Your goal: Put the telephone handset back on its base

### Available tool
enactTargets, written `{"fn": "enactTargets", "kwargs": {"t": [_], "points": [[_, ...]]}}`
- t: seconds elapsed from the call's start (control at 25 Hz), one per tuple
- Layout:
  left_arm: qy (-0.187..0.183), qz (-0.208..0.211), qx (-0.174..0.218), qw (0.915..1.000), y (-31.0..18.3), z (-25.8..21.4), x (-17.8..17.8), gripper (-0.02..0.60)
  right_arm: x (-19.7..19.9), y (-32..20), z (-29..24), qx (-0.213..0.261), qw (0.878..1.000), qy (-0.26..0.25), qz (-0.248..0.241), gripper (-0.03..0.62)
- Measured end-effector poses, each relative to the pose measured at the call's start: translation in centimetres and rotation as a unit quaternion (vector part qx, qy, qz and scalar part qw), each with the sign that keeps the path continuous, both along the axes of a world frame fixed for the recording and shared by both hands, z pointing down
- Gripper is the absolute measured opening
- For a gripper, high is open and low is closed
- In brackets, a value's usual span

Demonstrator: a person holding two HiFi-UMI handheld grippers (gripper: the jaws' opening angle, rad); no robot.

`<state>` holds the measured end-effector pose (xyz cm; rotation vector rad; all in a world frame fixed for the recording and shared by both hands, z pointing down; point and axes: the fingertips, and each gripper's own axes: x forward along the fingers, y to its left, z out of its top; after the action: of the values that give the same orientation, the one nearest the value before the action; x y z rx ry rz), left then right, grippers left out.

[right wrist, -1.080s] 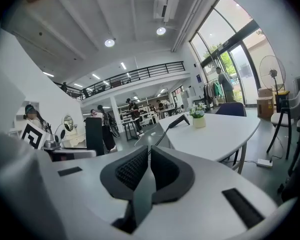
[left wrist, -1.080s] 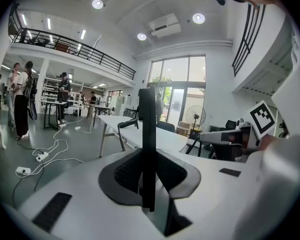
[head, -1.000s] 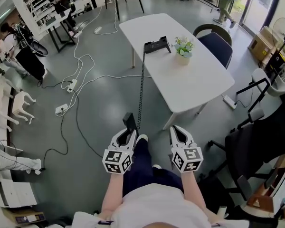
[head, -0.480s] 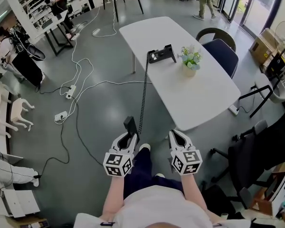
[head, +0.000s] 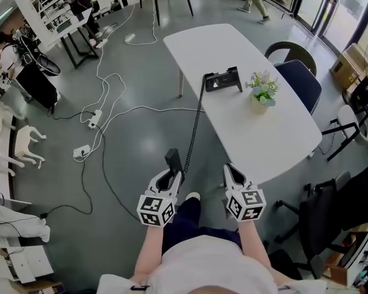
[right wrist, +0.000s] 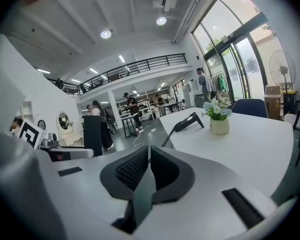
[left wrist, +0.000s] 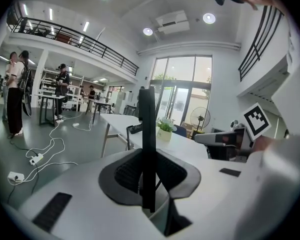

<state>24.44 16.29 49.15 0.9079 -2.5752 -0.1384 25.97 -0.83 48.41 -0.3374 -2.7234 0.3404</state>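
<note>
Left of the white table, a corded white power strip lies on the grey floor. Short of the table's near end, over the floor, the left tongs are clamped on the black handset. It stands upright between the pads and rises above them; the left gripper view shows it as a thin dark bar pinched in the narrow gap. From the handset a coiled cord runs, stretched nearly straight, to the table's left edge. There it reaches the black base, which sits on the table toward its far end, well apart from the handset. The right tongs hang just off the table's near end, pads pressed together with nothing between them. Right of the base, on the table, stands a flower pot. A dark blue chair is at the table's right side.
</note>
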Motion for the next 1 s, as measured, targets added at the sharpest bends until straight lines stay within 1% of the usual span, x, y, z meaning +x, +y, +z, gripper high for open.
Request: {"fn": "enactTargets", "kwargs": {"t": [0.36, 0.68, 0.8, 1.0], "points": [[-0.003, 0.001, 0.005, 1.0000, 1.5, -0.5, -6.4, 0.084, -6.7, 1.3, -0.6, 0.008, 1.000, 0.000, -0.002, 0.041], [-0.003, 0.010, 0.005, 0.9999, 2.7, -0.3, -11.6, 0.083, -12.1, 2.0, -0.4, 0.007, 1.000, -0.001, 0.011, 0.041], [-0.002, 0.016, 0.005, 0.9999, 3.3, 0.0, -12.8, 0.083, -13.2, 2.3, -0.1, 0.008, 1.000, 0.000, 0.019, 0.041], [0.006, 0.016, 0.012, 0.9998, 4.0, 0.5, -13.7, 0.083, -13.4, 2.9, 0.6, 0.006, 1.000, 0.014, 0.023, 0.041]]}}
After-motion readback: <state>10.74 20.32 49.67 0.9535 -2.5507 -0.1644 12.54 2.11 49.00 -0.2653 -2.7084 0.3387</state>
